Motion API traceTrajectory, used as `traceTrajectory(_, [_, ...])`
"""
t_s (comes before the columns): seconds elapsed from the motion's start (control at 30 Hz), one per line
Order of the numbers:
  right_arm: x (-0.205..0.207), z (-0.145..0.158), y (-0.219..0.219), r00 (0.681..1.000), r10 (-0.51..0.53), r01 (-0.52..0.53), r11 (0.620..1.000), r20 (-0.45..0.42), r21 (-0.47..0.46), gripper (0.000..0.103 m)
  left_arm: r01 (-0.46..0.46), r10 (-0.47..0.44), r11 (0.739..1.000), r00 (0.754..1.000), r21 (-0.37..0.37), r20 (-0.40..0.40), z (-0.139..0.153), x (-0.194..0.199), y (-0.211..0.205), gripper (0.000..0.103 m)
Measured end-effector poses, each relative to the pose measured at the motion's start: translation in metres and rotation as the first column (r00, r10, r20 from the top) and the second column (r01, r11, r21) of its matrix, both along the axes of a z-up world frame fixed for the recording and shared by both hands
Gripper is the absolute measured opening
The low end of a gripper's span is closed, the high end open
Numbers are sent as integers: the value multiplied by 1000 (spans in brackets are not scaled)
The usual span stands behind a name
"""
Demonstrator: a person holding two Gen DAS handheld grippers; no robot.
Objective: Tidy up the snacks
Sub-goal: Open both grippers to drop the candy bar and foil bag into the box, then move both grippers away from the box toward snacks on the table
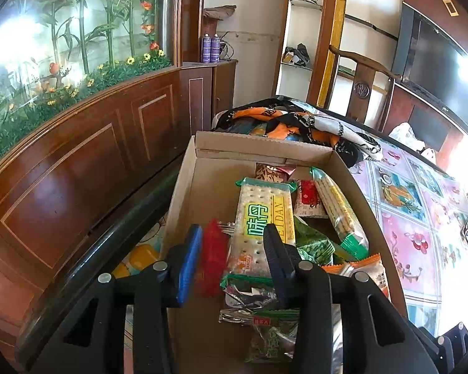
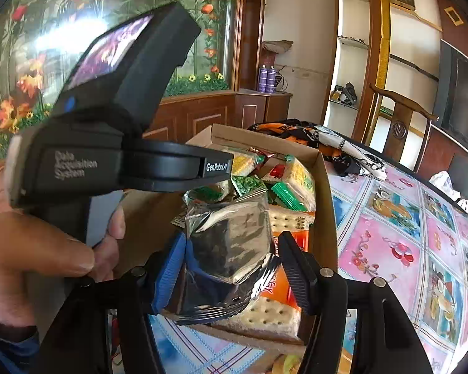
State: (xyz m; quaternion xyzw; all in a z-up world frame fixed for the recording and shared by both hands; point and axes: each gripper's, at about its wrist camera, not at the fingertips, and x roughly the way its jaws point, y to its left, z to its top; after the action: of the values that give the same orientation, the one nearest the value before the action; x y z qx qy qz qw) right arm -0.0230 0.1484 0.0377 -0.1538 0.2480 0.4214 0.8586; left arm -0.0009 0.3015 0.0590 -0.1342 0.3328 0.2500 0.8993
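An open cardboard box (image 1: pixel 184 193) holds several snack packets, among them a cracker pack with a yellow-green label (image 1: pixel 262 218) and a long biscuit pack (image 1: pixel 340 212). My left gripper (image 1: pixel 234 233) hangs over the box with its jaws apart. A red packet (image 1: pixel 213 258) leans by the blue pad (image 1: pixel 188 258), and a gap separates it from the other finger. In the right wrist view my right gripper (image 2: pixel 232 237) is shut on a silver foil packet (image 2: pixel 227 243) above the near end of the box (image 2: pixel 326 202). A hand (image 2: pixel 31 258) grips the left gripper's handle (image 2: pixel 78 168).
The box sits on a table with a pink and blue patterned cover (image 1: pixel 415 218). An orange and black cloth (image 1: pixel 296 121) lies bunched behind the box. A wooden cabinet (image 1: pixel 78 155) runs along the left. A chair (image 1: pixel 362 74) and a dark screen (image 1: pixel 440 71) stand beyond the table.
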Motion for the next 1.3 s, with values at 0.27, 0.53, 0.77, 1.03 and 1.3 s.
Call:
traceTrajectory(0.27, [0, 10, -37, 994, 44, -40, 998, -101, 42, 66, -2, 2, 1000, 1000, -5, 21, 3, -2, 0, 47])
traceTrajectory(0.53, [21, -1, -47, 952, 44, -19, 996, -304, 86, 24, 3, -3, 1000, 999, 8, 41, 7, -4, -3, 47])
traceTrajectory(0.77, [-4, -9, -22, 965, 110, -104, 994, -236, 36, 23, 15, -16, 1000, 998, 13, 68, 10, -6, -6, 54])
traceTrajectory(1.03, [15, 2, -48, 948, 75, -34, 990, -309, 138, 24, 26, -27, 1000, 996, 16, 80, 12, -6, -9, 55])
traceTrajectory(1.3, [32, 11, -83, 942, -25, 87, 981, -334, 172, 23, 60, -63, 997, 996, 42, 70, 13, -2, -21, 66])
